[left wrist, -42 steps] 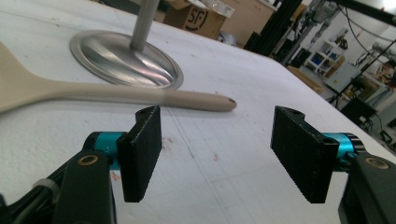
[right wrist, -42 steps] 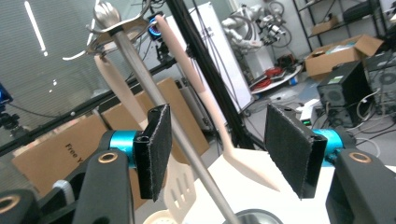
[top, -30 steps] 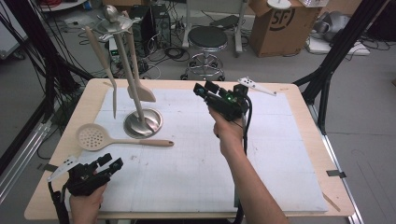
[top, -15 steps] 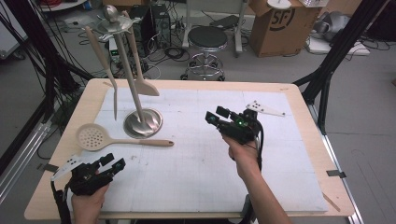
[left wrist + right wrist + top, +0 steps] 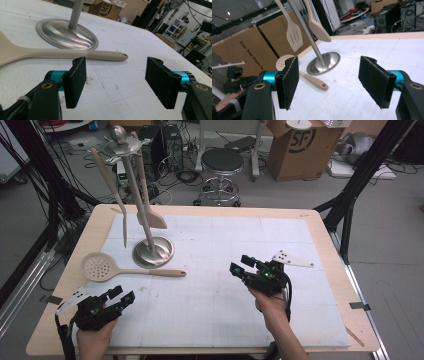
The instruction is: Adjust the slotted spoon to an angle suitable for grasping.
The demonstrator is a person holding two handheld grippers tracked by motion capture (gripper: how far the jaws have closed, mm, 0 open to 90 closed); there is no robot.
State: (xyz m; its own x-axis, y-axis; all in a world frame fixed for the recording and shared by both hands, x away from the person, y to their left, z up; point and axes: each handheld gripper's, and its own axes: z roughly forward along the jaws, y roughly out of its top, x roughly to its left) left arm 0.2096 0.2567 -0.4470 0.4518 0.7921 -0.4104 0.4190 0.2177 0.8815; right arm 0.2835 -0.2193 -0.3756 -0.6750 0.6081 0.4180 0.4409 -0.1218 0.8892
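Lying flat near the table's left edge, the skimmer spoon (image 5: 125, 269) is waiting beside the stand (image 5: 150, 247), handle pointing toward the table's middle, its tip just in front of the stand's round base. Two utensils are already hanging on the stand: a slotted turner (image 5: 292, 32) and a spoon (image 5: 318, 25).

Step in hand, as I'm judging it: approach for a pickup, prob. to hang the skimmer with the others. The left gripper (image 5: 117, 299) is sitting at the front-left corner, jaws spread, nothing between them (handle tip lying just ahead in its own view). The right gripper (image 5: 244, 267) is hovering over the table right of centre, jaws also spread and empty, aimed at the stand.

Next move is calling for one gripper to close in on the handle, jaws straddling it, low enough to pinch without pushing it away.

Vs. a second ago: the right gripper is coming down and back from near the far edge toward the person, jaws having just been opening w/ nothing in them; left gripper and skimmer are staying put.
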